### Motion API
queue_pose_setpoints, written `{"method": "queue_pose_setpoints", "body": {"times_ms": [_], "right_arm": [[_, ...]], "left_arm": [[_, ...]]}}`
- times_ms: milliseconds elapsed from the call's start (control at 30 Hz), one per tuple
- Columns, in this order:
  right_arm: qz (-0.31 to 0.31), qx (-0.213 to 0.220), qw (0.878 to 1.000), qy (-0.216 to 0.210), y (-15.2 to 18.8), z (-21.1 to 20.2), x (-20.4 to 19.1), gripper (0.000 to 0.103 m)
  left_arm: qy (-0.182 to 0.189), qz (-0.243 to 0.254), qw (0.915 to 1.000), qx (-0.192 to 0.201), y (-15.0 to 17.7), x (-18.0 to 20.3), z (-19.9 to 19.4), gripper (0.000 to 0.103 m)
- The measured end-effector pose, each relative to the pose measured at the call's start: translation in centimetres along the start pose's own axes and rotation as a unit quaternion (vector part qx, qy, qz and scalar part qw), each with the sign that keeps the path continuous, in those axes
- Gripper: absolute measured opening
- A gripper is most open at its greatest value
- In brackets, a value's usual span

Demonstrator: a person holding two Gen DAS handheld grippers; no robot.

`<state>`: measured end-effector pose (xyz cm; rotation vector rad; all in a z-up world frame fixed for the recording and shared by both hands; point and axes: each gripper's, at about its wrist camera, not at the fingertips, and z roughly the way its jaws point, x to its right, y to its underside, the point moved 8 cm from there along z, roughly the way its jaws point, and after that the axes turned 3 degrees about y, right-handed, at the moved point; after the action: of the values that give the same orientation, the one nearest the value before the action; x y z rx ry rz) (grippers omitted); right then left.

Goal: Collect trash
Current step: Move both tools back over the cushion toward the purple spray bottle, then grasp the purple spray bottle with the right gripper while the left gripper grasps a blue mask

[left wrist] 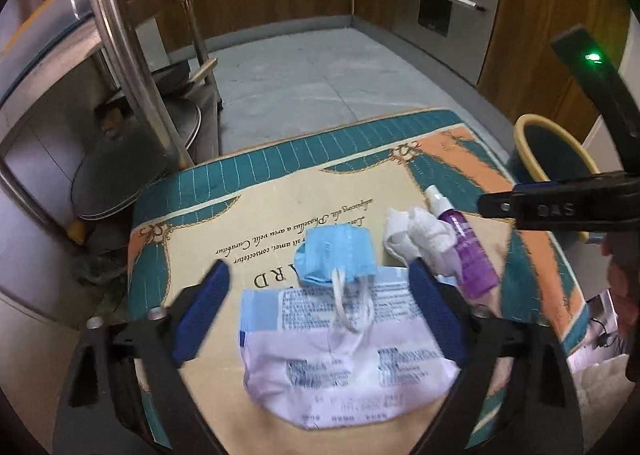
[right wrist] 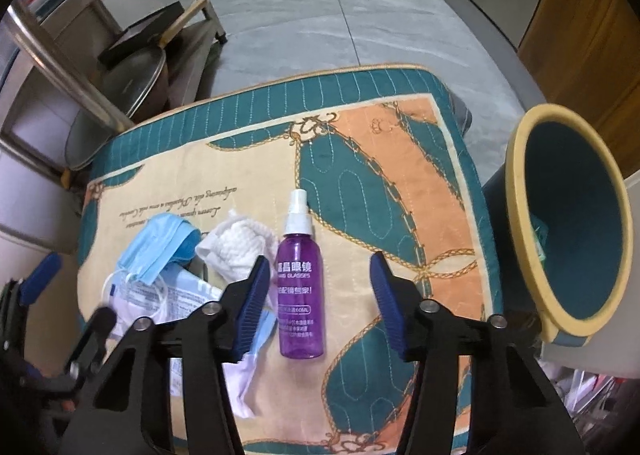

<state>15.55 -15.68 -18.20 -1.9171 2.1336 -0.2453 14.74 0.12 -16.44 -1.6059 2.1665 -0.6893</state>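
Left gripper [left wrist: 320, 311]: jaws apart, straddling the wrapper [left wrist: 344, 359] and the mask [left wrist: 336, 255]; pads not touching either.
Right gripper [right wrist: 318, 291]: jaws apart, the bottle [right wrist: 301, 287] between them; no pad presses on it.
Trash: all on the cushion [right wrist: 400, 183]. Wrapper lies flat nearest the left gripper, mask on its far edge with ear loops trailing over the print, tissue [left wrist: 420, 239] just beside the mask and touching the bottle.
Bin [right wrist: 576, 215]: off the cushion's right side, mouth tilted toward us, something small and green inside.
Step in hand, my reading: each gripper is settling over its piece for a pick.
To do it well: centre the bottle's body between the right pads before closing; a round bottle lying flat may roll away. The left should pinch a raised fold of the wrapper, not the flat sheet.
In the way: tissue crowds the right gripper's left finger; mask loops may drag along with the wrapper.
Around: steel trolley [right wrist: 80, 67] with pans, wooden cabinets, grey floor.
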Motion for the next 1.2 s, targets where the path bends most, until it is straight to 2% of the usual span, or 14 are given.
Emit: {"method": "queue_pose_setpoints", "body": {"times_ms": [67,167,300,400,467,500,533,567,667,833,1000,1200], "right_arm": [[-0.002,-0.010,1.000,-0.010,0.1,0.6,0.0,0.044],[-0.002,-0.030,0.999,-0.032,0.5,1.6,-0.3,0.034],[-0.012,-0.057,0.997,-0.048,1.2,2.9,-0.9,0.033],[-0.029,-0.073,0.996,-0.044,1.9,3.9,-1.5,0.033],[-0.041,-0.083,0.995,-0.040,2.3,4.6,-1.8,0.034],[-0.044,-0.083,0.995,-0.040,2.3,4.8,-1.8,0.034],[-0.045,-0.084,0.995,-0.041,2.3,4.9,-1.9,0.034],[-0.048,-0.085,0.994,-0.042,2.3,4.9,-2.0,0.034],[-0.058,-0.087,0.993,-0.045,2.3,4.9,-2.2,0.034],[-0.059,-0.081,0.994,-0.037,2.2,4.3,-1.7,0.033],[-0.063,-0.039,0.997,-0.036,1.3,1.8,-0.9,0.033],[-0.053,0.016,0.998,-0.036,0.2,-2.1,1.6,0.033]], "left_arm": [[0.011,-0.014,0.9998,-0.014,-0.3,-0.4,1.0,0.069],[0.032,-0.040,0.9982,-0.032,-0.5,-1.0,2.4,0.064],[0.055,-0.076,0.9936,-0.063,0.3,-1.5,4.5,0.064],[0.055,-0.070,0.9924,-0.085,0.8,-1.0,6.0,0.062],[0.060,-0.070,0.9912,-0.095,1.0,-0.8,6.7,0.052],[0.066,-0.071,0.9904,-0.099,1.0,-0.4,7.0,0.051],[0.069,-0.066,0.9906,-0.098,0.9,-0.1,7.0,0.043],[0.072,-0.058,0.9909,-0.098,0.8,0.3,7.1,0.032],[0.076,-0.043,0.9917,-0.094,0.6,1.0,6.9,0.017],[0.066,-0.033,0.9937,-0.084,0.1,1.1,6.4,0.010],[0.053,-0.031,0.9966,-0.055,-1.7,0.9,4.2,0.008],[0.048,0.014,0.9987,-0.011,-4.7,2.2,-1.7,0.008]]}}
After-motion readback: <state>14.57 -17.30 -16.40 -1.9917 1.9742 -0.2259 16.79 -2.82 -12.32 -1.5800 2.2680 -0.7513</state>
